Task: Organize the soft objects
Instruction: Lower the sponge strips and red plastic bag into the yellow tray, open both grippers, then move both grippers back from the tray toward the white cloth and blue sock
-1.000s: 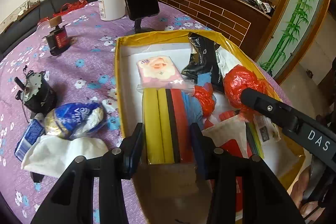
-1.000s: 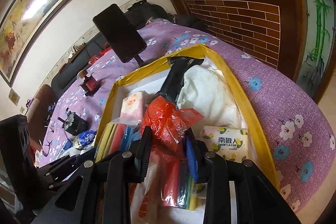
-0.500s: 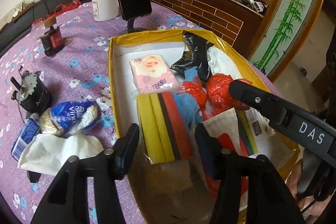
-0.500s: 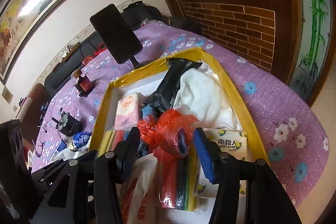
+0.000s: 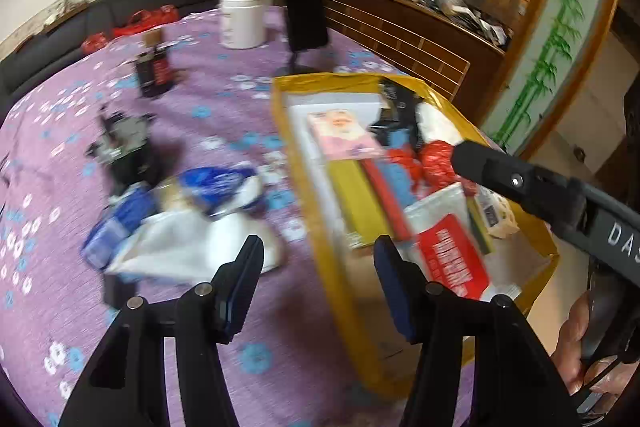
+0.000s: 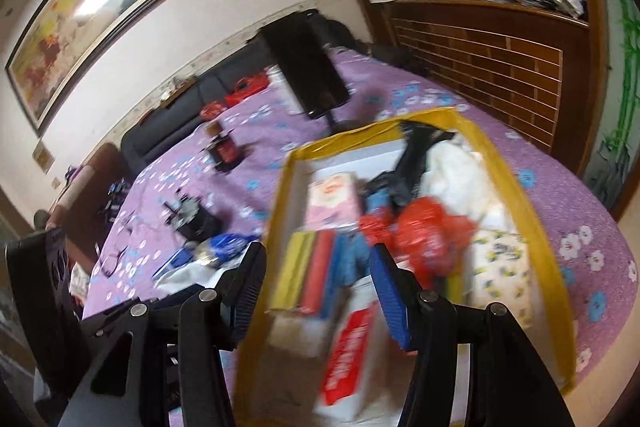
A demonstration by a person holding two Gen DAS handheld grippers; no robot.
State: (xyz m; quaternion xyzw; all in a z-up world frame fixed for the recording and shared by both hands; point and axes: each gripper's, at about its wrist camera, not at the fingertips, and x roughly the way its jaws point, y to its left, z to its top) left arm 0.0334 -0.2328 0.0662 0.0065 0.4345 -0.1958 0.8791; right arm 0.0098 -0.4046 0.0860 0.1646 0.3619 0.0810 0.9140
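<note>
While the yellow-rimmed box [image 5: 298, 163] on the purple-clothed bench [image 5: 200, 99] holds most packs, a white cloth [image 5: 180, 247] and a blue bag [image 5: 216, 187] lie just beside it. Both look light and limp, so a pinch on a bunched fold suits. Left gripper [image 5: 318, 281] and right gripper [image 6: 316, 281] have jaws apart, empty.

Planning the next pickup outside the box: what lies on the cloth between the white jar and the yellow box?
The black phone on its stand lies between the white jar and the yellow box, on the purple cloth; the left wrist view shows it.
</note>
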